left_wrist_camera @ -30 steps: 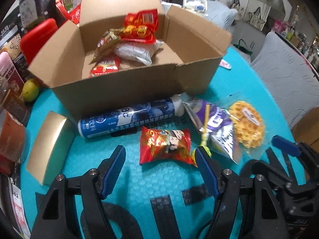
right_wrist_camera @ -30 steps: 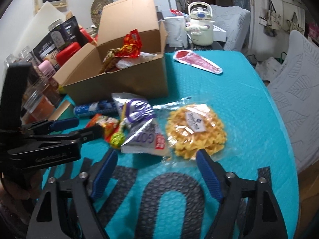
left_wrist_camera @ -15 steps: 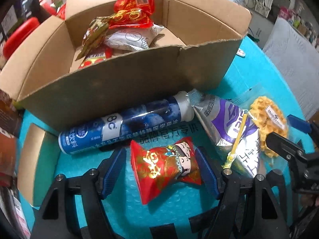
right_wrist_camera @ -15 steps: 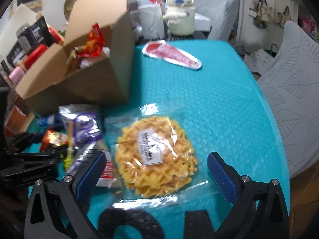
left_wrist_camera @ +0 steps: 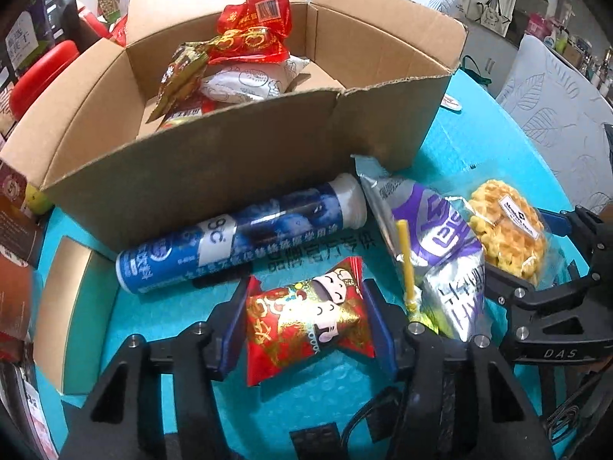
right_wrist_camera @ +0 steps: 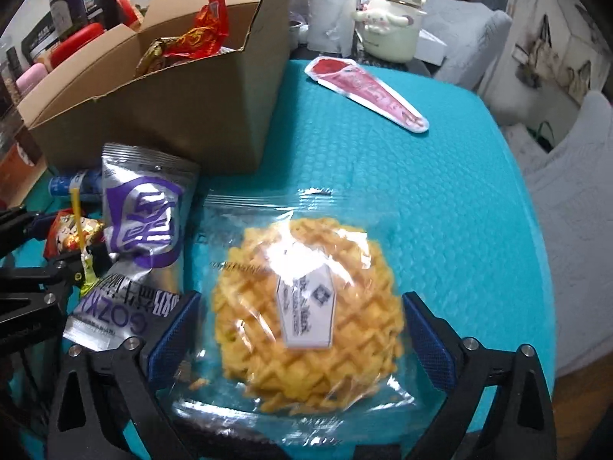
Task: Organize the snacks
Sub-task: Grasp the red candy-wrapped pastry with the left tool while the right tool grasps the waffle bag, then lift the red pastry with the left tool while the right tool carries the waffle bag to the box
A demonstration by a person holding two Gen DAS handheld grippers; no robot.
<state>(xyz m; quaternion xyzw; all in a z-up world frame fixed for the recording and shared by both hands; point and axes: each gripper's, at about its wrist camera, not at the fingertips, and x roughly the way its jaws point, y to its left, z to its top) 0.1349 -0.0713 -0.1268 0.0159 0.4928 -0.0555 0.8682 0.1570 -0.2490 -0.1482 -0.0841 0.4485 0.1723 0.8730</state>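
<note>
My left gripper (left_wrist_camera: 306, 318) is shut on a red snack packet (left_wrist_camera: 306, 318) lying on the teal table; both blue pads press its sides. My right gripper (right_wrist_camera: 299, 333) is open, its fingers on either side of a bagged yellow waffle (right_wrist_camera: 306, 303), which also shows in the left wrist view (left_wrist_camera: 505, 237). An open cardboard box (left_wrist_camera: 214, 161) behind holds several red and white snack packets (left_wrist_camera: 249, 38). A blue tube (left_wrist_camera: 237, 237), a silver-purple pouch (left_wrist_camera: 433, 230) and a yellow-stick lollipop (left_wrist_camera: 406, 264) lie in front of the box.
A red-and-pink flat packet (right_wrist_camera: 367, 88) lies further back on the table. A cream kettle (right_wrist_camera: 394, 19) and white cup stand at the far edge. A gold box (left_wrist_camera: 65, 306) lies at the left, with jars and red containers (left_wrist_camera: 42, 73) behind it.
My left gripper moved forward around the red packet and closed on it. My right gripper moved forward so its open fingers straddle the waffle bag.
</note>
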